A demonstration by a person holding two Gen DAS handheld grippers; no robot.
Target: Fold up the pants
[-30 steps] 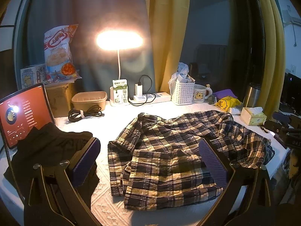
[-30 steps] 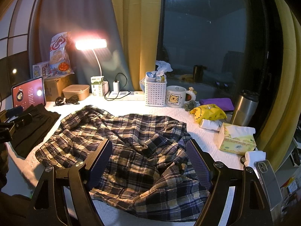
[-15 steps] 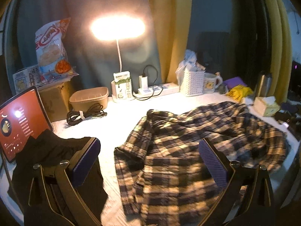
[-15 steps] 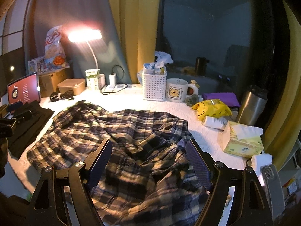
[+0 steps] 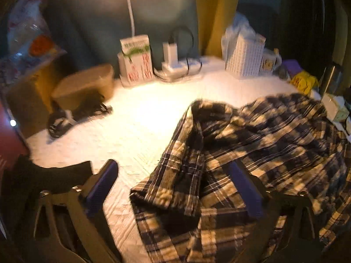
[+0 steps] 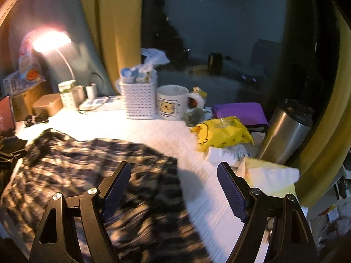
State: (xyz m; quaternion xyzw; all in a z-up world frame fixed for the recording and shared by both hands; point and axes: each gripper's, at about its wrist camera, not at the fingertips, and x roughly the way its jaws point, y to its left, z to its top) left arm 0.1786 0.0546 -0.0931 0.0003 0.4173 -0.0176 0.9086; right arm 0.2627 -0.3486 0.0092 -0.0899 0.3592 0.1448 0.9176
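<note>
The plaid pants (image 5: 263, 135) lie crumpled on the white table cover, with a folded-over edge toward the left. My left gripper (image 5: 173, 186) hangs low over that left edge. Its jaws are closing, the rumpled plaid edge shows between them, and the pads (image 5: 103, 184) are not pressing on it. In the right wrist view the pants (image 6: 87, 164) fill the lower left. My right gripper (image 6: 173, 188) stands open above their right edge, with its left finger over plaid and its right finger over bare white cover.
A black garment (image 5: 43, 175) and a red tablet (image 5: 8, 140) lie at the left. A coiled cable (image 5: 72, 116), brown box (image 5: 85, 87), carton (image 5: 136, 57) and white basket (image 6: 138, 103) line the back. Mug (image 6: 171, 103), yellow bag (image 6: 221, 131), steel tumbler (image 6: 285, 131) and tissue box (image 6: 269, 177) crowd the right.
Both grippers have dropped closer to the table and tilted down. The left one moved in over the pants' left edge, its jaws slightly narrower. The right one shifted to the pants' right edge.
</note>
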